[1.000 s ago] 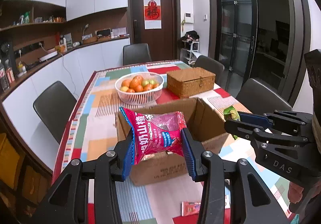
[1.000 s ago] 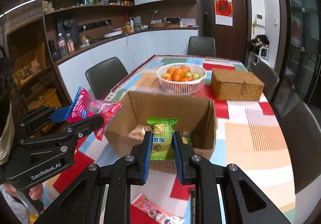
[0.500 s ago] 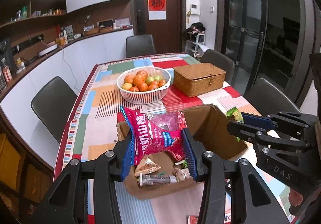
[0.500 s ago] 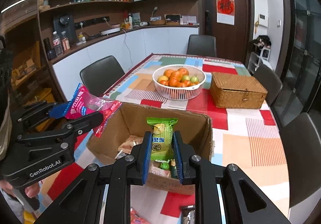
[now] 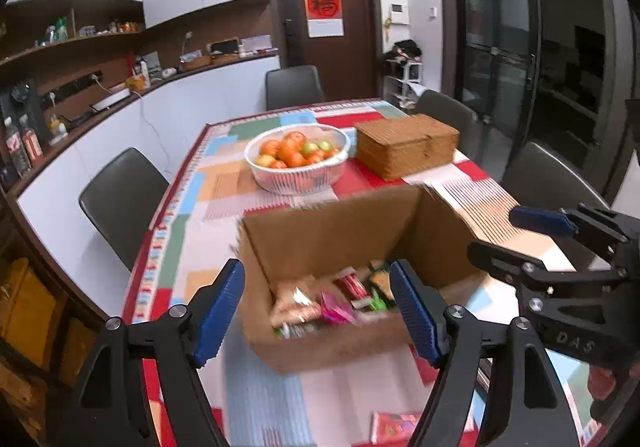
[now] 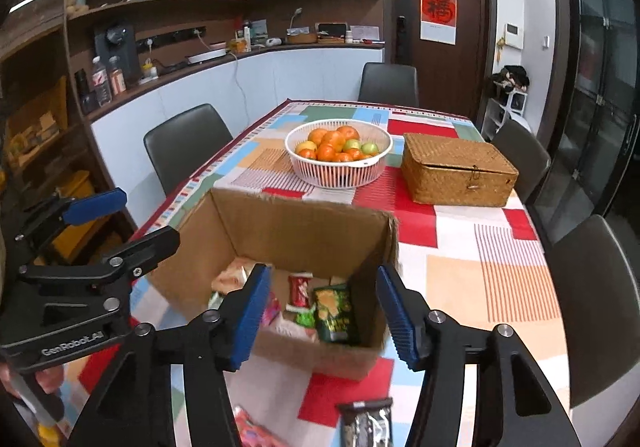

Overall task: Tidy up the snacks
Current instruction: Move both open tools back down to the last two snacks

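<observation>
Left wrist view: the left claw [image 5: 318, 309] stands wide and empty, its blue fingers [image 5: 218, 309] straddling the near part of the box [image 5: 332, 235] from above. The box sits on the bench [image 5: 256, 399] with its top open, and snacks [image 5: 332, 301] lie loose on its floor, blurred here. The right claw [image 5: 504, 233] shows at the right edge, jaws apart with nothing between them, level with the box's right wall. Nearer than the box, at the bottom edge, a pink packet [image 5: 396, 427] lies flat on the bench, below and right of the left claw.

Right wrist view: the right claw [image 6: 322, 317] is also wide and empty, poised over the box [image 6: 296, 223], with a green packet [image 6: 334, 313] and a red one [image 6: 299, 289] visible inside. The left claw [image 6: 120, 221] hangs spread at the left, beside the box's left wall. Two snacks remain outside the box: a dark packet [image 6: 366, 423] on the bench [image 6: 500, 287] directly beneath the right claw, its long axis seemingly running toward the camera though the frame cuts it, and a red-pink packet [image 6: 254, 431] just left of it.

Judging by this, the next pick lies down and back from both claws, on the near side of the box. The right claw looks nearer the dark packet, while the pink one lies between the two.
</observation>
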Motion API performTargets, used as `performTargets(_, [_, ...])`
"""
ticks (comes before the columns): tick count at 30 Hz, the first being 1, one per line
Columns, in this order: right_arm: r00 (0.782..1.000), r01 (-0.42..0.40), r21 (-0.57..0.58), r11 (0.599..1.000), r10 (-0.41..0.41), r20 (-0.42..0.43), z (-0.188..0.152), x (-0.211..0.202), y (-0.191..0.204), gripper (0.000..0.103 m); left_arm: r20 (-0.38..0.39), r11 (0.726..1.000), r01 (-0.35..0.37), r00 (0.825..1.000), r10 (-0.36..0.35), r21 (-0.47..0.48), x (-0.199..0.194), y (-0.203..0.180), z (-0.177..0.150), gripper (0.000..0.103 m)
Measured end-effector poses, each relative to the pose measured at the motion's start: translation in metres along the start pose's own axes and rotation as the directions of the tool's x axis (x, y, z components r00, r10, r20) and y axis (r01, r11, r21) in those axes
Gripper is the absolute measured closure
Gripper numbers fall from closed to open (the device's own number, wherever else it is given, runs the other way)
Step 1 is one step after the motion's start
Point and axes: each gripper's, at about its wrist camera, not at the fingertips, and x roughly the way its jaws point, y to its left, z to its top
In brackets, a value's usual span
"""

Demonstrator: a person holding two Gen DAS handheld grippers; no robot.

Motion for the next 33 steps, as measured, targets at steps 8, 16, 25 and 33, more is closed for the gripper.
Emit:
performTargets(8, [0.999, 0.012, -0.015, 1.000, -0.013, -0.036, -0.052, -0.020, -0.004, 0.042, -0.073, 0.999, 0.052, 0.996, -0.053, -0.011, -0.015, -0.030, -0.052, 0.029])
performTargets(16, [0.991, 0.015, -0.006, 1.000, -0.016, -0.129, -0.103, -0.018, -0.017, 0.042, -0.250, 0.988, 0.099, 0.960, -0.126, -0.119, -0.007, -0.053, -0.109, 0.029])
performTargets(25, [0.966, 0.039, -0.019, 0.999, -0.043, -0.256, -0.150, 0.001, -0.027, 0.042, -0.414, 0.964, 0.121, 0.885, -0.212, -0.236, 0.030, -0.065, -0.150, 0.032])
performTargets(33, [0.951, 0.047, -0.003, 0.999, -0.045, -0.307, -0.164, 0.015, -0.036, 0.042, -0.452, 0.953, 0.104, 0.862, -0.228, -0.284, 0.060, -0.067, -0.160, 0.034])
